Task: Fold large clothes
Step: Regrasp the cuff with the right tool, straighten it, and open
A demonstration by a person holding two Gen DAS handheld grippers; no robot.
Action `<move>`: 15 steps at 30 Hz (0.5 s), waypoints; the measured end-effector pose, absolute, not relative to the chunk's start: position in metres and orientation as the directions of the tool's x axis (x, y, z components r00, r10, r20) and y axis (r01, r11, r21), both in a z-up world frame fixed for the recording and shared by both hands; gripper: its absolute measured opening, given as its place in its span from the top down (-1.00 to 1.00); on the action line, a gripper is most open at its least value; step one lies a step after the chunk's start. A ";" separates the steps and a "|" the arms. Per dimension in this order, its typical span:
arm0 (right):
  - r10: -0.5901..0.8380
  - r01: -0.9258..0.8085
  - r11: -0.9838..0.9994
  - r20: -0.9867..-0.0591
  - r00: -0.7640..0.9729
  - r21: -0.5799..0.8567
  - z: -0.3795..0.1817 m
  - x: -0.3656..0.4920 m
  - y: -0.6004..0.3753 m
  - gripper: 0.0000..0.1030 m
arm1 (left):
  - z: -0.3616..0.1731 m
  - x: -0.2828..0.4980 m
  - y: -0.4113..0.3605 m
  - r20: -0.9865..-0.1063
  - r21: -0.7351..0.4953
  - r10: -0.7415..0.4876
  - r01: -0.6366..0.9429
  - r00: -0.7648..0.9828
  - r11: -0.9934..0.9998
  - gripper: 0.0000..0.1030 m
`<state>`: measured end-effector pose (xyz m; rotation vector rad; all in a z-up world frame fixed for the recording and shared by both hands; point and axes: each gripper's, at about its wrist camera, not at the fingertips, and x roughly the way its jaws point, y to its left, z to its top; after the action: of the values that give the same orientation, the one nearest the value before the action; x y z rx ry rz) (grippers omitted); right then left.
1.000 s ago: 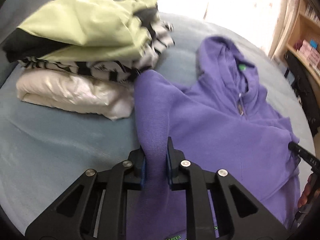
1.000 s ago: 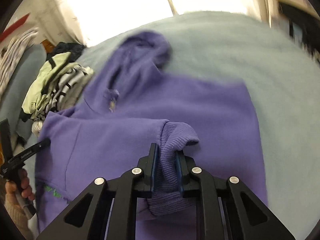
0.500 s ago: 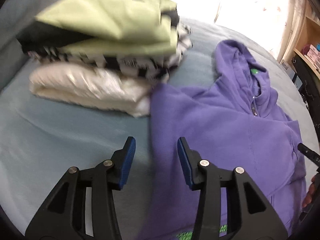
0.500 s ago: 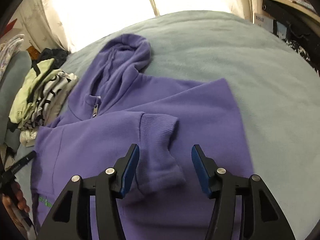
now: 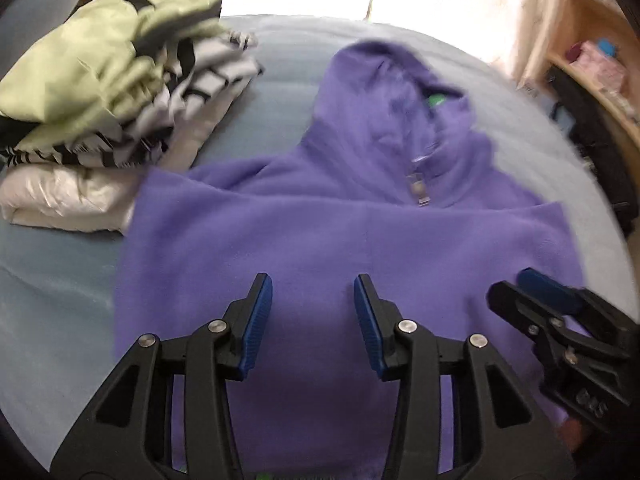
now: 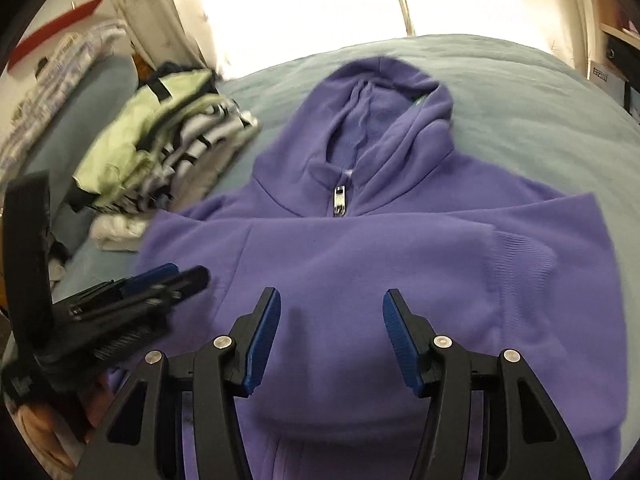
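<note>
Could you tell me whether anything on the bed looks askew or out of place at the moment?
Nothing serious. The stack of folded clothes leans, its striped layers splaying toward the purple hoodie, whose left shoulder touches the pile's bottom white garment. The hoodie lies flat, sleeves folded in.

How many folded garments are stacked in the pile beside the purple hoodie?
3 visible: a light green and black garment on top, a black-and-white striped one in the middle, a shiny cream one at the bottom. More may be hidden.
</note>
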<state>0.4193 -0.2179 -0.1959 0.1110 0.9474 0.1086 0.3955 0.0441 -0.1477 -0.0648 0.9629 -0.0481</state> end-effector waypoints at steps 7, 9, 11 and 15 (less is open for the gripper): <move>0.090 0.091 0.981 -0.811 0.577 0.174 -0.204 0.440 -0.290 0.74 | -0.162 0.413 0.080 -0.779 0.028 0.085 -0.102 0.621 0.994 0.22; 0.161 0.091 0.962 -0.805 0.572 0.257 -0.200 0.432 -0.312 0.74 | -0.161 0.413 0.102 -0.790 -0.065 0.003 -0.089 0.613 0.994 0.35; 0.198 0.099 0.947 -0.798 0.569 0.305 -0.196 0.422 -0.320 0.73 | -0.156 0.406 0.106 -0.787 -0.048 -0.002 -0.058 0.617 0.997 0.37; 0.180 0.064 0.962 -0.791 0.585 0.266 -0.183 0.395 -0.296 0.50 | -0.142 0.382 0.101 -0.781 -0.030 -0.017 -0.011 0.625 0.999 0.37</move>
<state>0.3945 -0.2961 -0.1833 0.2794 0.9465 0.0689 0.3819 0.1009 -0.1421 -0.0334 0.8962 -0.0031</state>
